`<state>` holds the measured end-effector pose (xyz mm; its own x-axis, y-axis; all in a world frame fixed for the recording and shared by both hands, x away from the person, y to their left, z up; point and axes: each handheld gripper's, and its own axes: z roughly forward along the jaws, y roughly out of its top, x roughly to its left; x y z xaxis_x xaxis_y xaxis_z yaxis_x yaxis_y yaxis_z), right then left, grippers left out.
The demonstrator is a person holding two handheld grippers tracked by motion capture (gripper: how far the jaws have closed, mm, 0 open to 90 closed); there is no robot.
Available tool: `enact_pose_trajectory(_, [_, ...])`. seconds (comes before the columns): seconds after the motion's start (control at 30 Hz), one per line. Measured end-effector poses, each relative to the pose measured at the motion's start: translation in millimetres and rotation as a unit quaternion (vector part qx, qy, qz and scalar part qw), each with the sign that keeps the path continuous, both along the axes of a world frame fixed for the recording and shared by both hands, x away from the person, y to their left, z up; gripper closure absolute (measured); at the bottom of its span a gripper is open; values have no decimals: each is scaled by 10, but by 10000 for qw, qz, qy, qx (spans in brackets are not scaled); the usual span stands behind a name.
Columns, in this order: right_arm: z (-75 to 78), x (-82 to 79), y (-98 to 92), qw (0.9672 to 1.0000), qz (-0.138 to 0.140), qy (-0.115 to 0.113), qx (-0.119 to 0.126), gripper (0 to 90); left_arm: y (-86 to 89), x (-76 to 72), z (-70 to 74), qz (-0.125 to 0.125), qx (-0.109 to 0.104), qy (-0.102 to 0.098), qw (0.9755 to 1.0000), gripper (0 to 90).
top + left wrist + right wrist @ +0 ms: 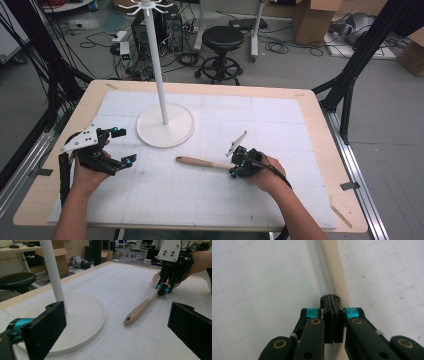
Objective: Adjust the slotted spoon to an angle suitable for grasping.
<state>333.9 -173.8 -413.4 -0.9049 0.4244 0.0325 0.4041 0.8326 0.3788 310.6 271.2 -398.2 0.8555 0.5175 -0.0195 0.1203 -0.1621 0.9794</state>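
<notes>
A wooden spoon (200, 162) lies on the white gridded mat, its handle end pointing left. My right gripper (234, 167) is down on the handle's right part. In the right gripper view, my right gripper (330, 298) has its jaws pressed flat together with nothing between them. The pale handle (335, 267) runs on beneath their tips. In the left gripper view, the right gripper's tips (163, 291) touch the spoon (140, 310) where handle meets bowl. My left gripper (124, 146) hovers at the table's left, open and empty, jaws wide apart (116, 327).
A white stand with a round base (165, 131) and a tall pole (156, 60) rises at the mat's far middle, close to the left gripper. The mat (280, 120) covers most of the wooden table (320, 115). A black stool (222, 37), cables and cardboard boxes (312, 20) lie beyond the table.
</notes>
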Motion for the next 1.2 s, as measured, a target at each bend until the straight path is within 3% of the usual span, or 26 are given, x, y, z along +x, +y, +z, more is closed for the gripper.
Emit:
enact_pose_trajectory(0.37, [-19, 138, -207, 9987, -495, -142, 21, 900, 1, 0, 1, -7, -2, -3, 10000, 25])
enact_pose_trajectory(0.47, [23, 120, -249, 9980, -558, -129, 267, 898, 0, -1, 1, -9, -5, -4, 10000, 25])
enact_pose_trajectory(0.57, [133, 72, -279, 9956, -548, -274, 715, 897, 1, -4, 4, -9, -19, -8, 10000, 25])
enact_pose_trajectory(0.67, [260, 12, -317, 9902, -555, -443, 1198, 885, 2, -8, 6, -29, -11, -9, 10000, 25])
enact_pose_trajectory(0.8, [379, -29, -386, 9821, -570, -673, 1665, 851, 1, -36, 19, -58, 2, -16, 10000, 24])
enact_pose_trajectory(0.9, [446, -35, -432, 9766, -598, -818, 1896, 789, 16, -64, 39, -57, -34, -51, 10000, 25])
enact_pose_trajectory(0.97, [493, -36, -459, 9731, -551, -877, 2057, 701, 36, -73, 51, -45, -87, -82, 9999, 25])
enact_pose_trajectory(1.2, [664, -71, -506, 9475, -430, -1606, 2730, 412, 60, -66, 55, -31, -162, -90, 9998, 25])
